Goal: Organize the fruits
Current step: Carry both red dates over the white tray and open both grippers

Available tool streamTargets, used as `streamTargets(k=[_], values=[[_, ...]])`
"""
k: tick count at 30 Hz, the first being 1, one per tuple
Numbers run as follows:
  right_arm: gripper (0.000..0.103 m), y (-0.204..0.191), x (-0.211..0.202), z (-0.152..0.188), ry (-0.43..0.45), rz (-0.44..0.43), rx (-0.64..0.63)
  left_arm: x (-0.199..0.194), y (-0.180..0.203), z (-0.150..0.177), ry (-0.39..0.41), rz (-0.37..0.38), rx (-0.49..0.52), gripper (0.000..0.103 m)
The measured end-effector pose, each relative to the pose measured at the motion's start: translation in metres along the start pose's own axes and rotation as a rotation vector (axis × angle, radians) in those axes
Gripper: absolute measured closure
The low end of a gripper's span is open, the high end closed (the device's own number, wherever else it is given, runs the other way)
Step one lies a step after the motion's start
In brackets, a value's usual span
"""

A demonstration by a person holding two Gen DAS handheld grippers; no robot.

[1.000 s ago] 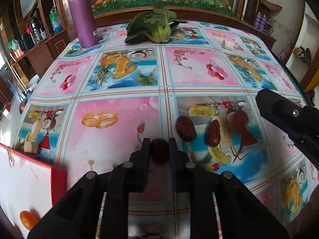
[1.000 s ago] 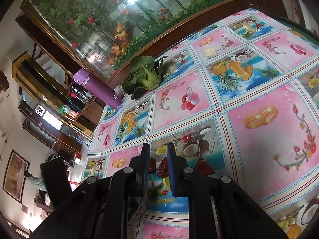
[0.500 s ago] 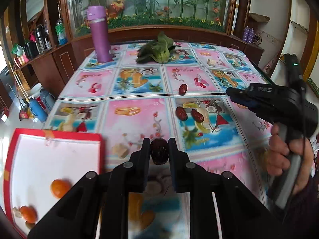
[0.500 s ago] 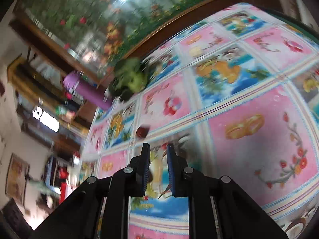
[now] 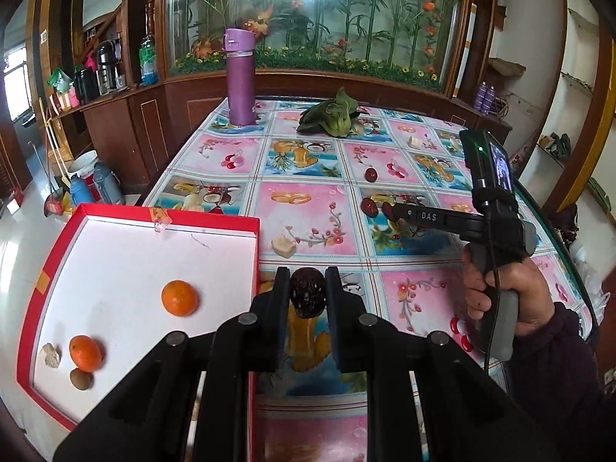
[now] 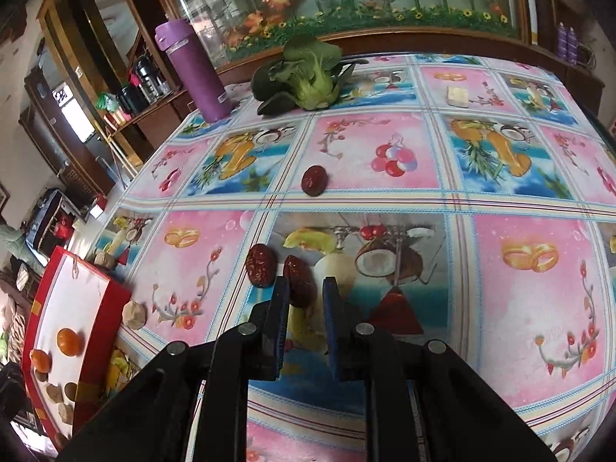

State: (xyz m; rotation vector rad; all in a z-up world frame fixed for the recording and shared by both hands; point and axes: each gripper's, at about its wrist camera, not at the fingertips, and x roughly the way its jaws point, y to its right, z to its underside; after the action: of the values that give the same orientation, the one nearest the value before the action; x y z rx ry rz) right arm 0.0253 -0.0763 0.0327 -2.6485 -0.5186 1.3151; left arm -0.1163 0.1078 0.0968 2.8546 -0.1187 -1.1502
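Left gripper [image 5: 307, 295] is clamping a dark date [image 5: 307, 297] just beside the red box [image 5: 254, 265].
Right gripper [image 6: 306, 300], jaws narrowly apart, is straddling one table date [image 6: 298, 279]; another date [image 6: 261, 265] is lying alongside.

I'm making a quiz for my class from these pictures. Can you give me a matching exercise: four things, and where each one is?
Things:
1. purple bottle
2. oranges
3. dark date
4. leafy greens

Places:
A. in the red box
B. between the left gripper fingers
C. lying at the table's far edge, middle
D. standing at the far left corner

Pairs: 1-D, 2-A, 3-B, 4-C
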Motion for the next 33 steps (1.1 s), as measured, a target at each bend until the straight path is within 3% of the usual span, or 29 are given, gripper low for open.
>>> streamTargets(k=[7, 14, 27, 33], values=[[0.088, -0.012, 0.009, 0.001, 0.009, 0.043, -0.062, 0.002, 0.0, 0.01, -0.023, 0.022, -0.01, 0.083], [0.09, -0.005, 0.007, 0.001, 0.016, 0.03, -0.025, -0.004, -0.004, 0.012, -0.021, 0.02, -0.025, 0.083], [0.09, 0.029, -0.017, -0.004, 0.113, -0.009, 0.189, -0.025, -0.055, 0.019, 0.013, -0.087, -0.098, 0.083], [0.09, 0.024, -0.03, 0.002, 0.122, -0.108, 0.249, -0.038, -0.092, 0.019, 0.037, -0.148, -0.129, 0.083]])
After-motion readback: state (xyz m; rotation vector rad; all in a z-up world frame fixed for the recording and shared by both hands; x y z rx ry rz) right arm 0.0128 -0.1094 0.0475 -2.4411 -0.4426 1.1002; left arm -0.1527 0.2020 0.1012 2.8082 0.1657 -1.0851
